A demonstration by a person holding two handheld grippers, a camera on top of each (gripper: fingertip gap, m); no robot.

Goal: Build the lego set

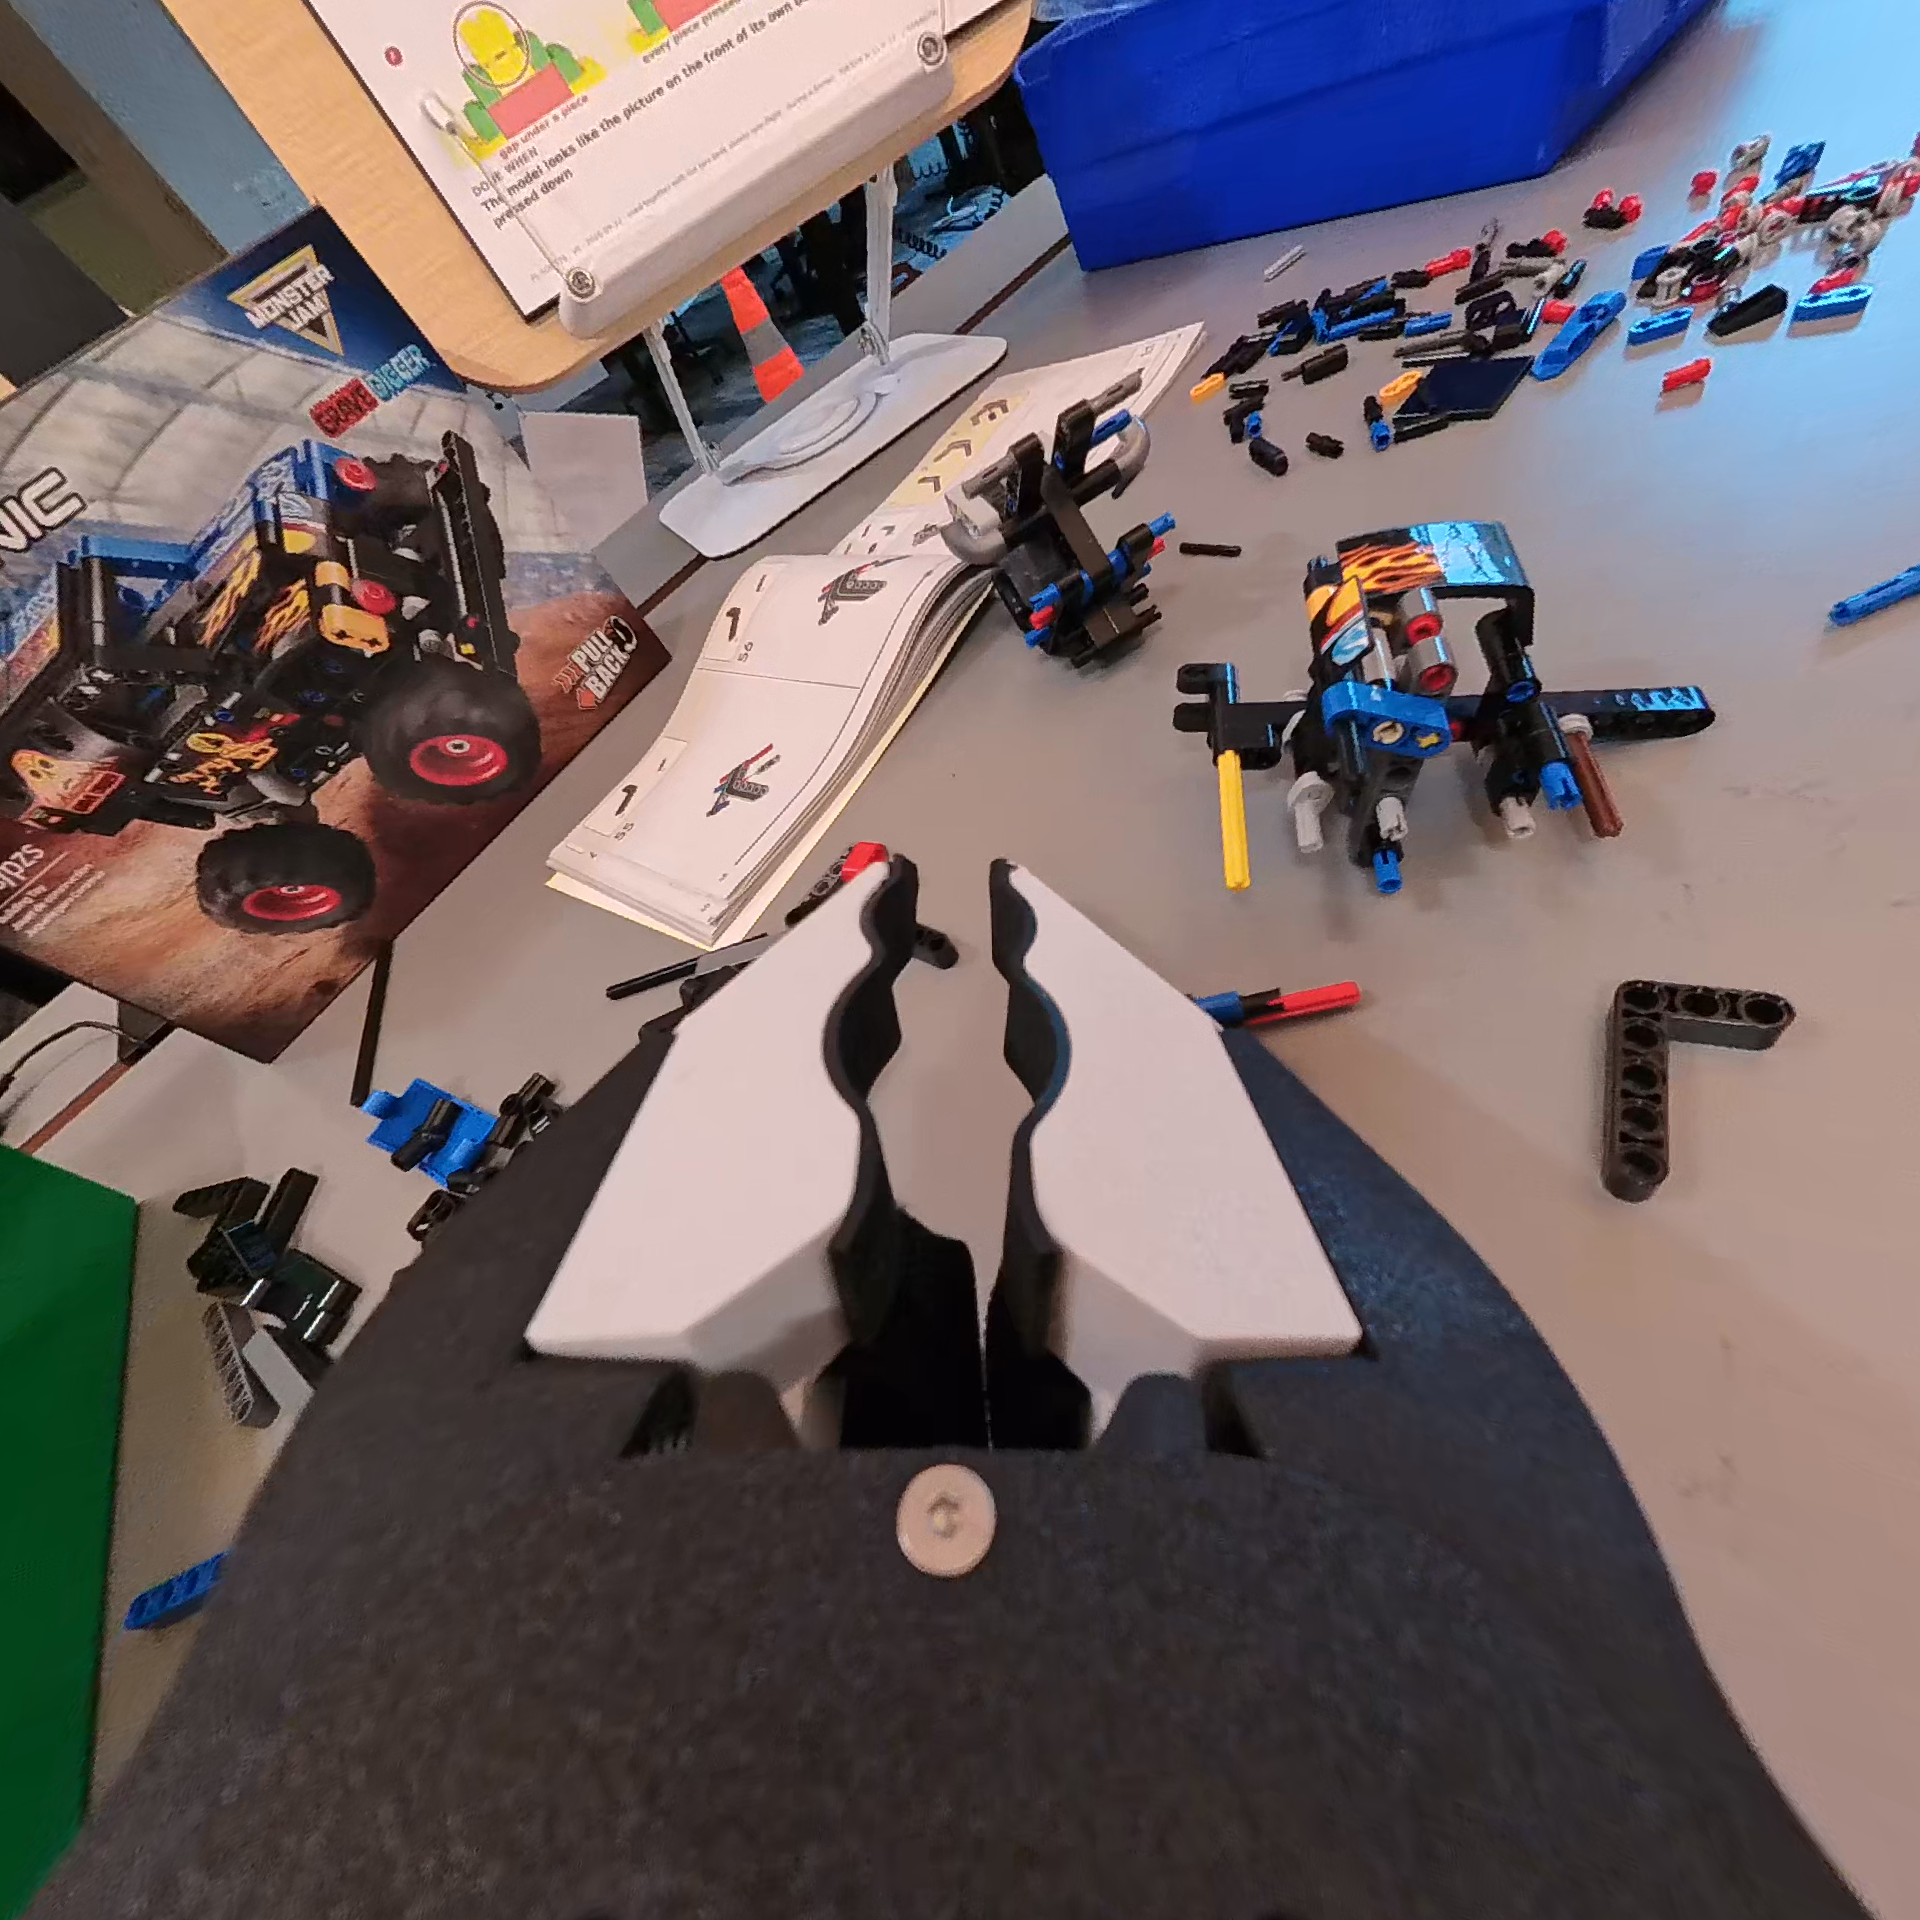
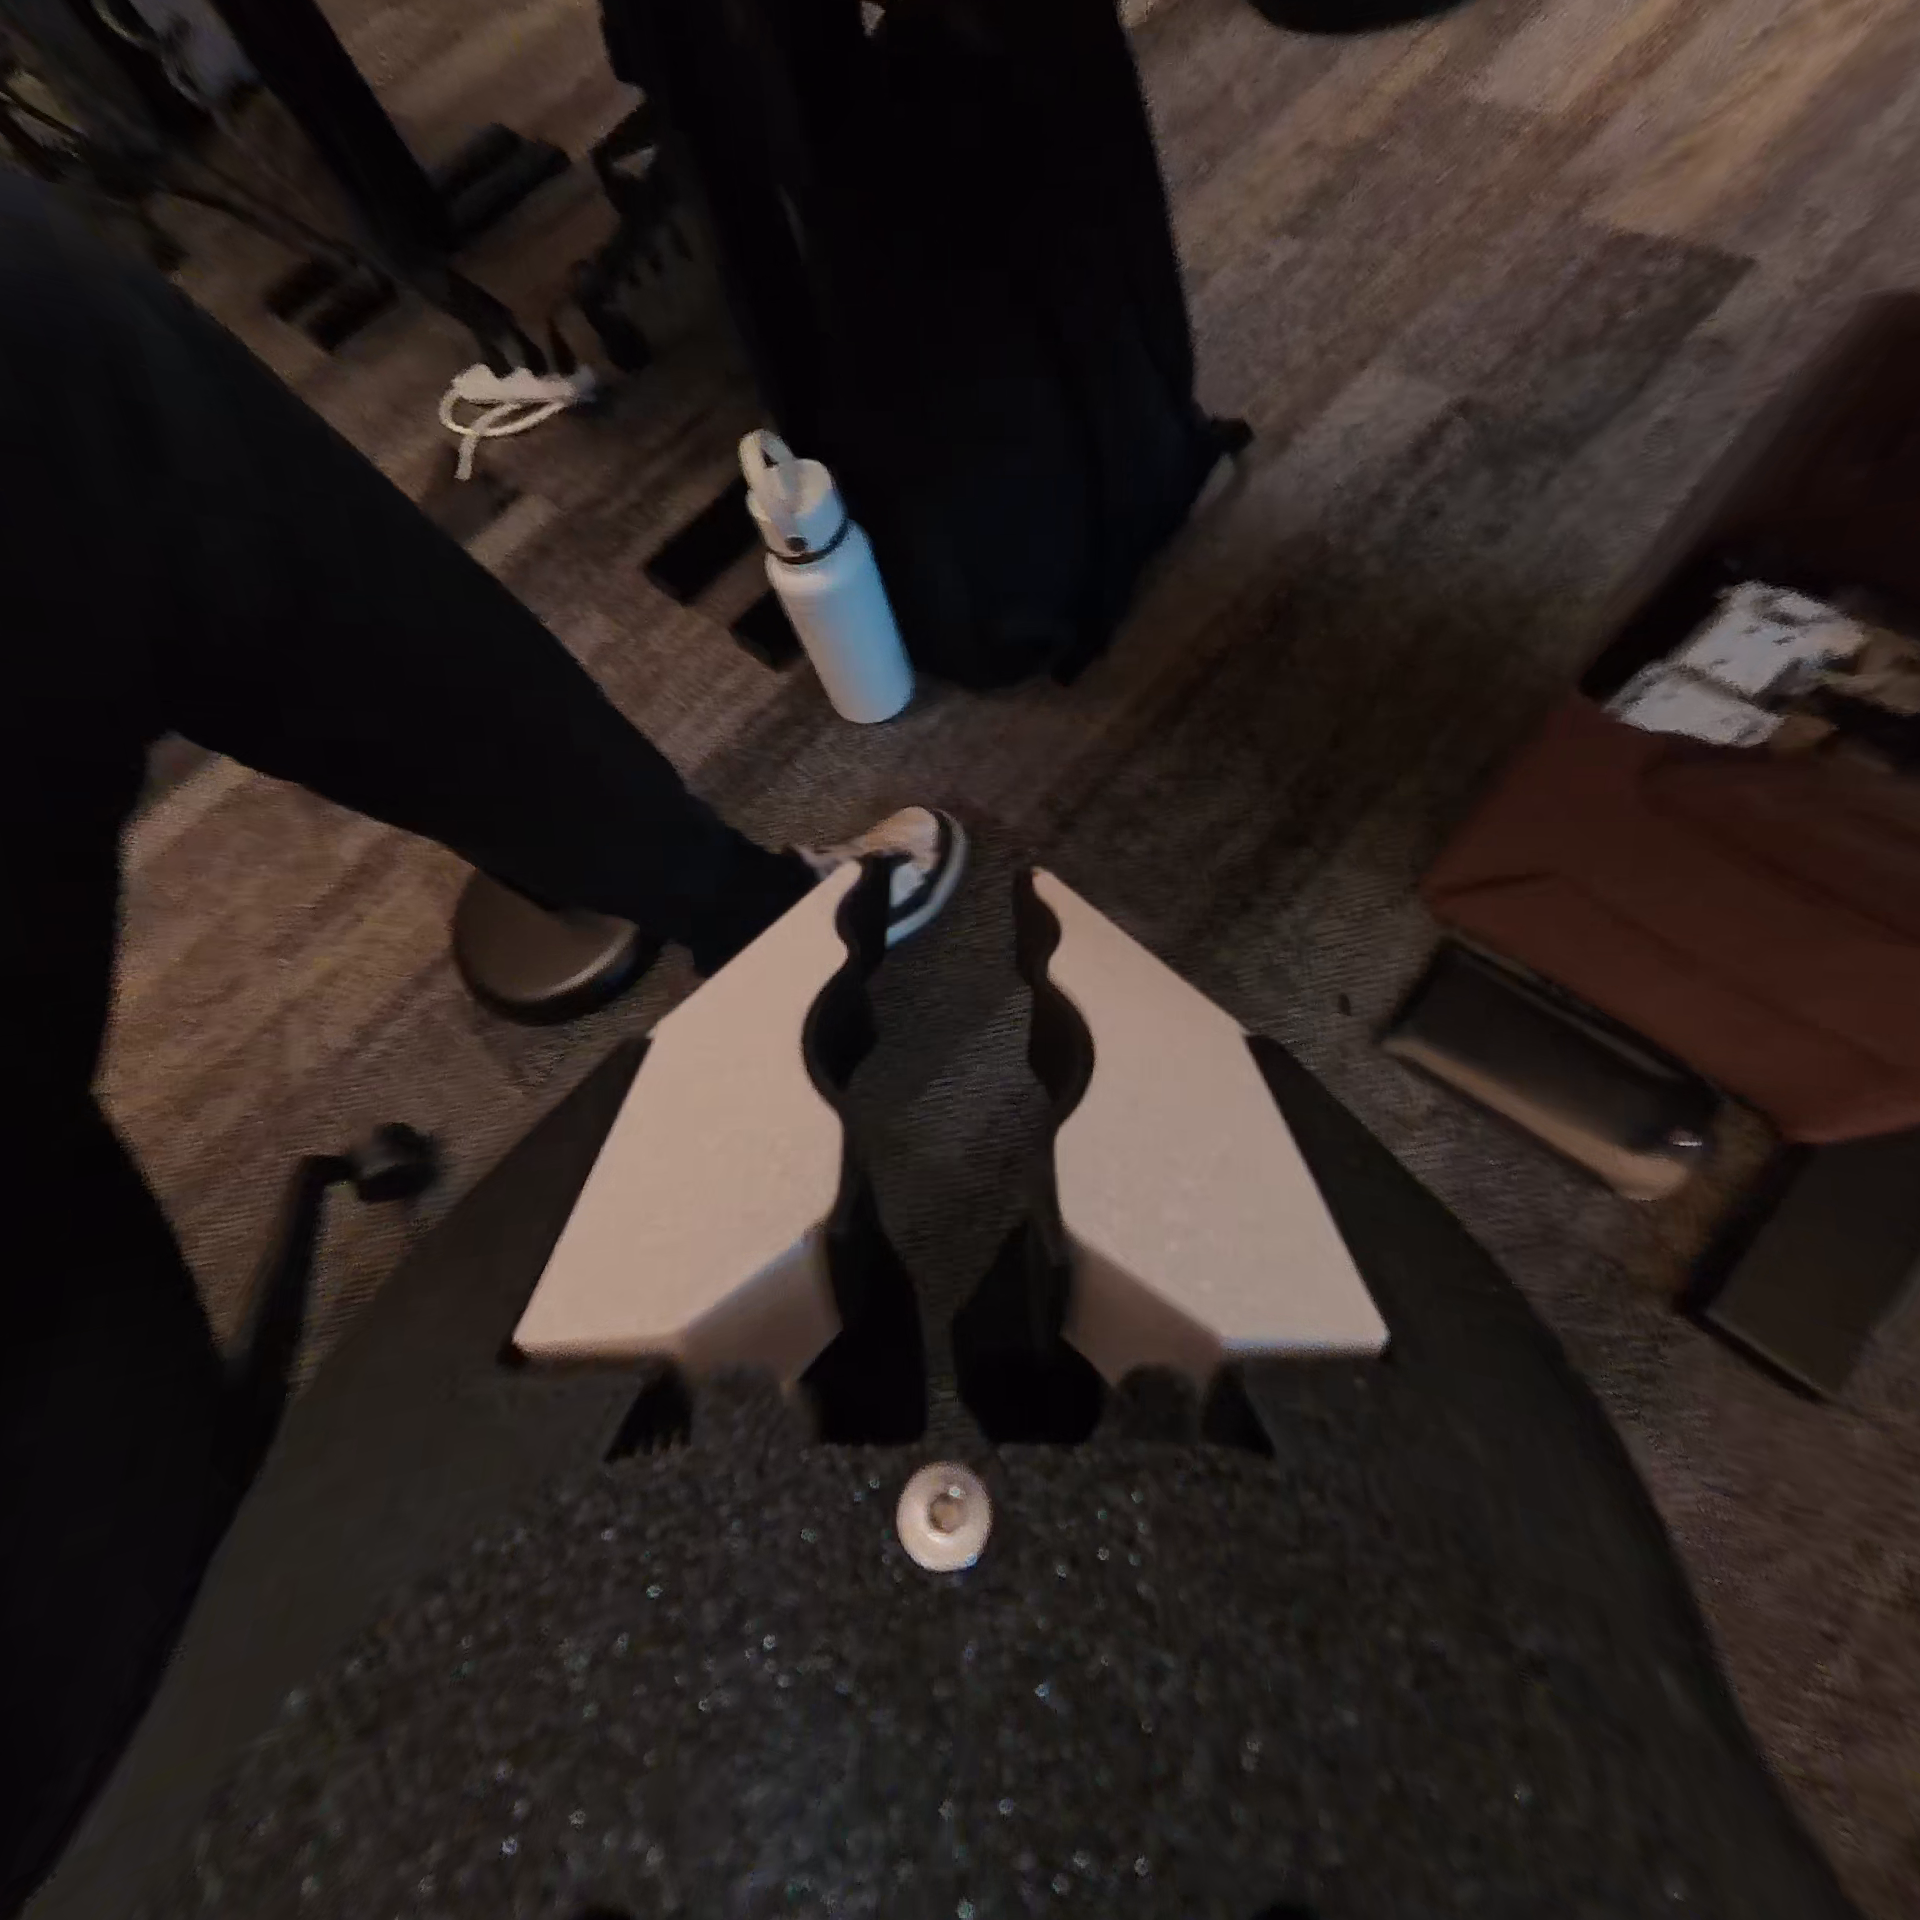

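In the left wrist view my left gripper point(image 1: 951, 883) is open and empty above the grey table point(image 1: 1455, 1299). Ahead to the right stands a partly built model point(image 1: 1423, 686) with a flame-patterned blue panel, a yellow axle and a brown axle. A smaller black and blue sub-assembly point(image 1: 1070, 540) rests on the open instruction booklet point(image 1: 790, 727). A black L-shaped beam point(image 1: 1662, 1081) lies to the right. Loose pieces point(image 1: 1558, 291) are scattered at the far right. My right gripper point(image 2: 951, 894) is open and empty, pointing down at a carpeted floor point(image 2: 1351, 520), away from the table.
The set's box point(image 1: 260, 665) lies at left beside a stand point(image 1: 790, 436) holding a printed sheet. A blue bin point(image 1: 1330, 114) sits at the back. Small black and blue parts point(image 1: 447, 1132) lie near left. On the floor: a white bottle point(image 2: 842, 603), a person's leg and shoe point(image 2: 914, 873), a brown box point(image 2: 1714, 883). There is about 45 centimetres between the tips of the two grippers.
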